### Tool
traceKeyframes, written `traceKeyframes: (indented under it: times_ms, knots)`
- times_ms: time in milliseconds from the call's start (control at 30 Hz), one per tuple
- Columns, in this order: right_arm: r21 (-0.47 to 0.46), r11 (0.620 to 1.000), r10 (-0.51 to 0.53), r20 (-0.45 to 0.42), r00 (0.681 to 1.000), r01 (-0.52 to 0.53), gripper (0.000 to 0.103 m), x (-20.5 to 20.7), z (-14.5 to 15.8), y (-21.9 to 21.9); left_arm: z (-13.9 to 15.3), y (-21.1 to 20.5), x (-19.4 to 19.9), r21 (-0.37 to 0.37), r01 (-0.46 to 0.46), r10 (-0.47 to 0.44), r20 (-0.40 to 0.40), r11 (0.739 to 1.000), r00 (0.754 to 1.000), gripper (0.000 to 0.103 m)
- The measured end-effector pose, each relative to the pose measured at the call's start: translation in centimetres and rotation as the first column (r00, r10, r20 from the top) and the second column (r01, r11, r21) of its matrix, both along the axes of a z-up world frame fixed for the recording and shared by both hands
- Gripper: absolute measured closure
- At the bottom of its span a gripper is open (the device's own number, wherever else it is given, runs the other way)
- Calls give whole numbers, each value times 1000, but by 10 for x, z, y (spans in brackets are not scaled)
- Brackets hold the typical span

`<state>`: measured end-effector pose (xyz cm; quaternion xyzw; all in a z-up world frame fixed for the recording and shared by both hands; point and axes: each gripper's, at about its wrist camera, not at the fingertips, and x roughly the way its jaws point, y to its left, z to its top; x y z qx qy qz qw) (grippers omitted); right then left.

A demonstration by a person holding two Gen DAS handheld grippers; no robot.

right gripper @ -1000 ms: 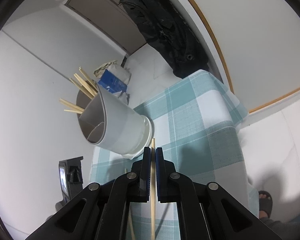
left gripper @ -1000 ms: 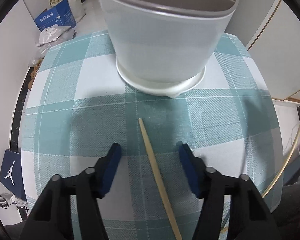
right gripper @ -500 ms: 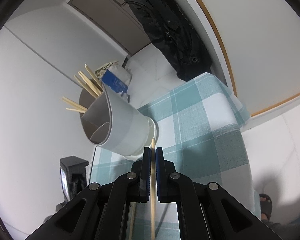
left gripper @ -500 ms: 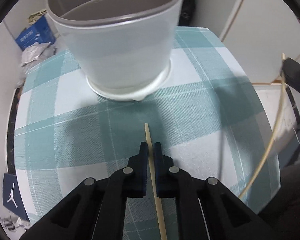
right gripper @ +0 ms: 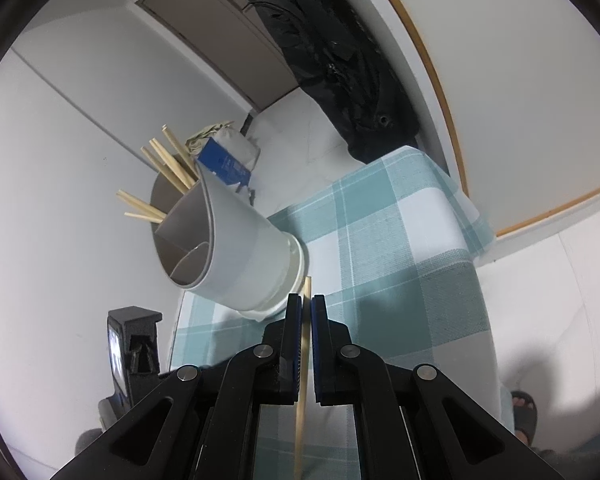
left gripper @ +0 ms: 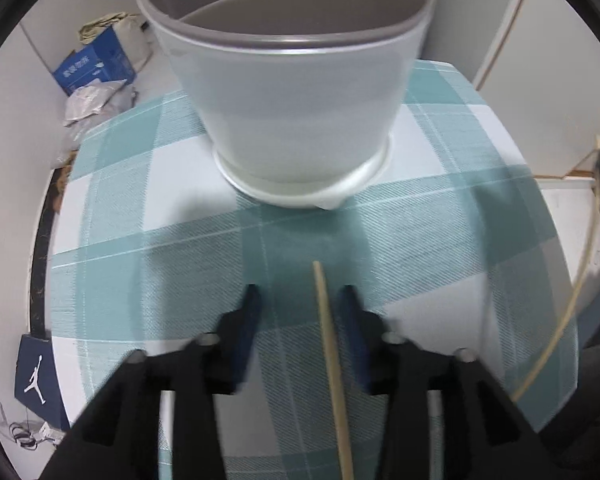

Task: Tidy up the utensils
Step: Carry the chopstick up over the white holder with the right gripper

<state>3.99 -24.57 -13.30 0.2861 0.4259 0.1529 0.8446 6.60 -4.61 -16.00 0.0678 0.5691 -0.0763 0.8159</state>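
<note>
A white utensil holder (left gripper: 300, 112) with a grey divided inside stands on the teal checked tablecloth (left gripper: 148, 264). In the left wrist view a wooden chopstick (left gripper: 332, 364) lies on the cloth between my left gripper's (left gripper: 300, 300) spread fingers, nearer the right one. My left gripper is open and blurred. My right gripper (right gripper: 306, 304) is shut on another chopstick (right gripper: 303, 368) and holds it above the table near the holder (right gripper: 236, 248). Several chopsticks (right gripper: 168, 168) stand in the holder's far compartment.
A blue box (left gripper: 92, 64) and plastic bags lie on the floor beyond the table's far left edge. A black jacket (right gripper: 332, 60) hangs on the wall. The right gripper's chopstick (left gripper: 560, 328) shows at the right of the left wrist view.
My left gripper was open, shut on the lying chopstick half a second ago, and now stands open again with the chopstick on the cloth. My right gripper keeps its chopstick and drifts slightly.
</note>
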Motion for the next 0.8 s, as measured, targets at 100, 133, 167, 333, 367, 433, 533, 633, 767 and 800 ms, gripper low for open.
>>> traceKeyframes:
  times_ms: [100, 133, 167, 333, 367, 433, 533, 633, 767, 800]
  knots:
    - [9, 1000, -9, 4, 1000, 9, 99, 0, 2, -4, -2, 2, 4, -35, -13, 13, -8, 999, 1000, 61]
    - [12, 1000, -11, 6, 1000, 11, 99, 0, 2, -5, -3, 1, 5, -47, -13, 13, -8, 999, 1000, 61]
    - [13, 1000, -13, 6, 1000, 13, 99, 0, 2, -6, -3, -1, 7, -47, -9, 8, -1, 999, 1000, 61]
    - [11, 1000, -9, 7, 1000, 8, 99, 1, 3, -6, -1, -7, 8, -49, 36, -35, 12, 998, 999, 78]
    - [9, 1000, -8, 10, 1000, 8, 99, 0, 4, -6, -1, -10, 8, -41, 53, -53, 12, 998, 999, 81]
    - [7, 1000, -9, 13, 1000, 9, 99, 0, 4, -7, 1, -16, 5, -35, 79, -79, 13, 996, 997, 96]
    - [8, 1000, -12, 10, 1000, 12, 99, -1, 4, -7, 2, -19, 0, -21, 94, -93, 21, 995, 995, 102]
    - [4, 1000, -12, 9, 1000, 12, 99, -1, 4, -6, 2, -15, 1, -35, 78, -77, 22, 996, 997, 102]
    - [-3, 1000, -12, 15, 1000, 12, 99, -2, 6, -4, 14, 1, 3, -96, 26, -21, 53, 995, 998, 103]
    - [-2, 1000, -12, 16, 1000, 12, 99, -2, 6, -4, 21, -3, -4, -117, 13, -5, 63, 993, 998, 103]
